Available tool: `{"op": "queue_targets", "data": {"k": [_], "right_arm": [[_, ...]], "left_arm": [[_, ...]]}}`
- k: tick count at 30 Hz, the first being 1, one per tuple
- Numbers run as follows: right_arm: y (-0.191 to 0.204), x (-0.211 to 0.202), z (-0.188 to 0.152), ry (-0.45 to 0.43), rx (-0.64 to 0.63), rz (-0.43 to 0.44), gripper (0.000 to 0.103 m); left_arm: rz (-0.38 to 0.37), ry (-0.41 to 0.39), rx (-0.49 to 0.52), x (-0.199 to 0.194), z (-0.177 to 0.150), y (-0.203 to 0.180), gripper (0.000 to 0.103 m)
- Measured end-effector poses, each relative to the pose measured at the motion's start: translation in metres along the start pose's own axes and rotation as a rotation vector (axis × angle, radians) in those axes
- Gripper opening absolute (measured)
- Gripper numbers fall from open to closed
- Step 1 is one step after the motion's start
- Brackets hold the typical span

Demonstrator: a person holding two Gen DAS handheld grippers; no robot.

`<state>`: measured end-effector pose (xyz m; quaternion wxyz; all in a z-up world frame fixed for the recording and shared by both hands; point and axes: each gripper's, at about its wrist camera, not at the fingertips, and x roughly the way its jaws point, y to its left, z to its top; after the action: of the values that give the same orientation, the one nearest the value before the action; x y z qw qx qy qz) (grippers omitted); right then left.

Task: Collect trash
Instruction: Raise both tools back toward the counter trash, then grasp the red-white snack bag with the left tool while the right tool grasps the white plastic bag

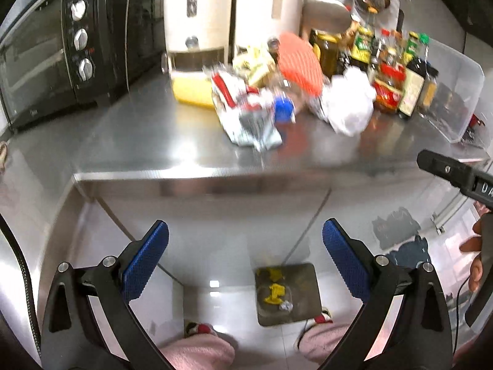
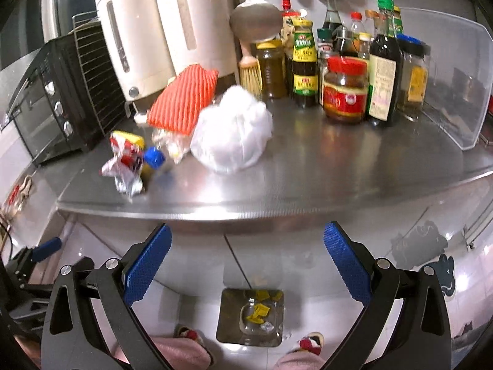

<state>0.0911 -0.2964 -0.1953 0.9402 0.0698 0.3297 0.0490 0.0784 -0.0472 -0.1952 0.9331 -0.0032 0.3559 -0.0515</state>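
Trash lies on the steel counter (image 1: 138, 141): a crumpled white bag (image 1: 348, 104) (image 2: 234, 132), an orange ribbed foam net (image 1: 300, 63) (image 2: 185, 103), a red-and-silver wrapper (image 1: 246, 114) (image 2: 126, 163), a blue cap (image 1: 283, 109) (image 2: 154, 156) and crushed clear plastic (image 2: 171, 141). A square steel bin (image 1: 288, 296) (image 2: 250, 317) on the floor holds yellow scraps. My left gripper (image 1: 245, 265) is open and empty, below the counter edge, above the bin. My right gripper (image 2: 246, 265) is open and empty, also in front of the counter; it shows at the right of the left wrist view (image 1: 456, 175).
A black toaster oven (image 1: 55, 52) (image 2: 52, 104) stands left. Two cream kettles (image 2: 166, 34) and several sauce bottles and jars (image 2: 345, 89) line the back. A clear plastic guard (image 2: 456, 74) stands right. The person's slippered feet (image 2: 191, 339) flank the bin.
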Motion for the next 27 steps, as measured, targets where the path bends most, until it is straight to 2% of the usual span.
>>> {"op": "queue_targets", "data": {"k": [6, 14, 23, 24, 26, 27], "right_arm": [[0.004, 0.019, 0.036, -0.004, 0.012, -0.017, 0.099], [-0.003, 0.061, 0.082, 0.030, 0.072, -0.001, 0.099], [-0.001, 0.109, 0.105, 0.072, 0.114, 0.010, 0.099], [0.000, 0.113, 0.105, 0.078, 0.113, 0.009, 0.099], [-0.001, 0.118, 0.105, 0.087, 0.106, 0.013, 0.098], [-0.001, 0.119, 0.104, 0.089, 0.103, 0.021, 0.093]], "left_arm": [[0.013, -0.016, -0.015, 0.004, 0.041, 0.008, 0.095], [0.014, 0.004, -0.006, 0.036, 0.085, 0.007, 0.095], [0.014, 0.054, -0.010, 0.080, 0.107, 0.005, 0.094], [0.009, 0.062, -0.010, 0.084, 0.108, 0.006, 0.093], [-0.009, 0.075, -0.010, 0.091, 0.108, 0.007, 0.084], [-0.016, 0.086, -0.011, 0.094, 0.107, 0.008, 0.073]]}}
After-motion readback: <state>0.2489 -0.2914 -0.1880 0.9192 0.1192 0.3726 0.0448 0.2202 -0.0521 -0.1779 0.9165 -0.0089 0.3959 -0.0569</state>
